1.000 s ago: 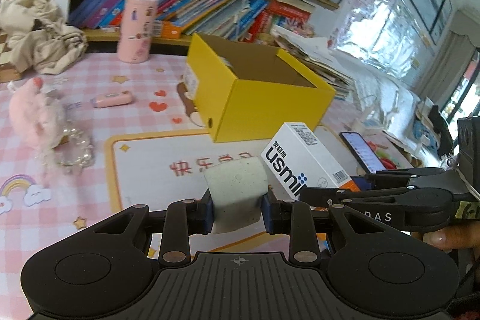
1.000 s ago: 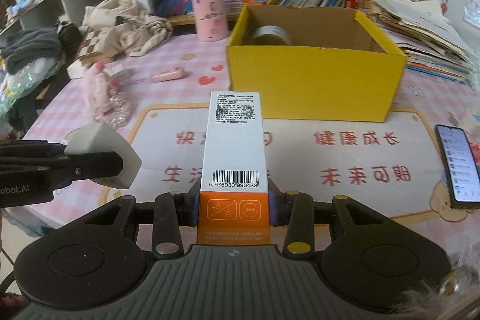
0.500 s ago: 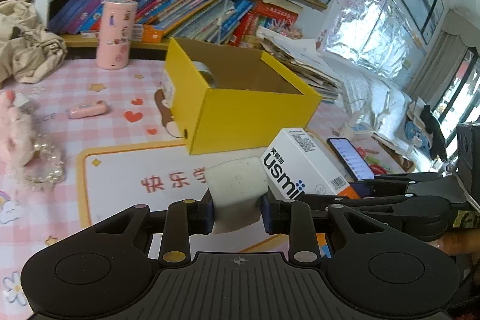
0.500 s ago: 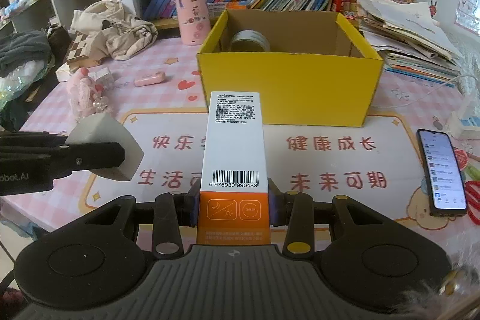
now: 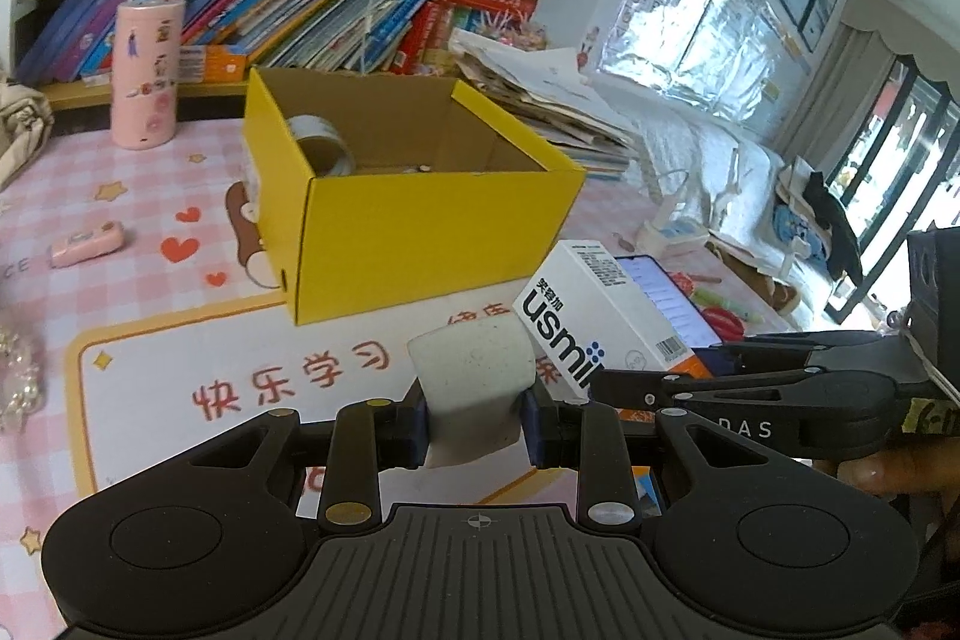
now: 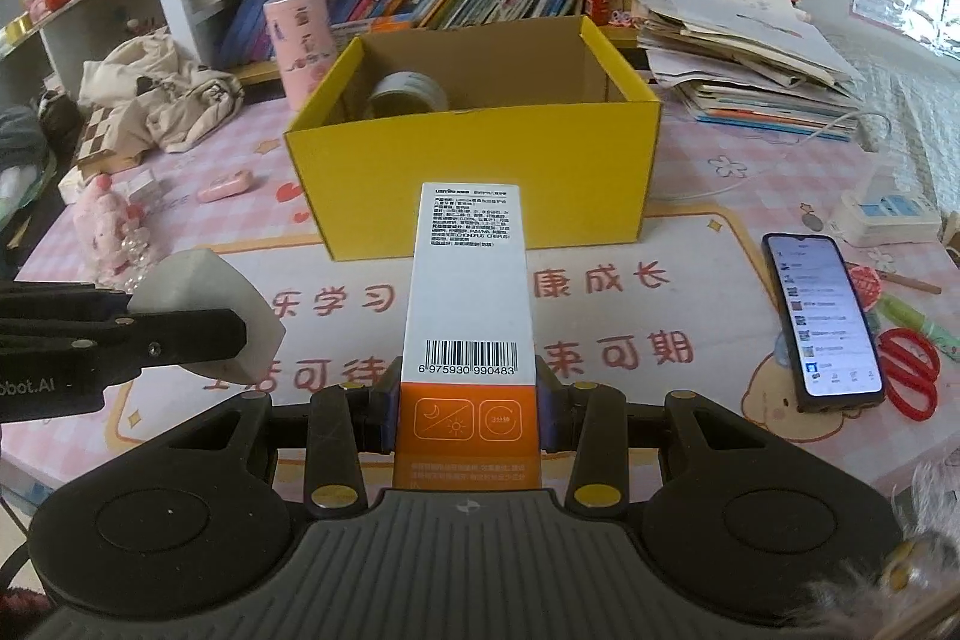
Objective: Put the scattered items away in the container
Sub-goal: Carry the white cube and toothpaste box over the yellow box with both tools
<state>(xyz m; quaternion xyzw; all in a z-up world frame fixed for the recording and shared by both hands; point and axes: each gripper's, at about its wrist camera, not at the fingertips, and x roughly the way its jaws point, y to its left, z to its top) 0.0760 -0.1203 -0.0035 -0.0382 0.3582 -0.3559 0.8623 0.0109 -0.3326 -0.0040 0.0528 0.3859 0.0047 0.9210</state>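
An open yellow cardboard box stands on the pink desk with a roll of tape inside. My left gripper is shut on a pale grey sponge block, held above the mat in front of the box; the block also shows in the right wrist view. My right gripper is shut on a long white and orange carton, pointing at the box; the carton also shows in the left wrist view.
A phone and red scissors lie at the right. A pink tube, a small pink case and a pink plush with beads are at the left. Books and paper stacks line the back.
Both grippers have moved forward and the yellow box looks nearer and more central. The sponge block and the carton stay gripped.
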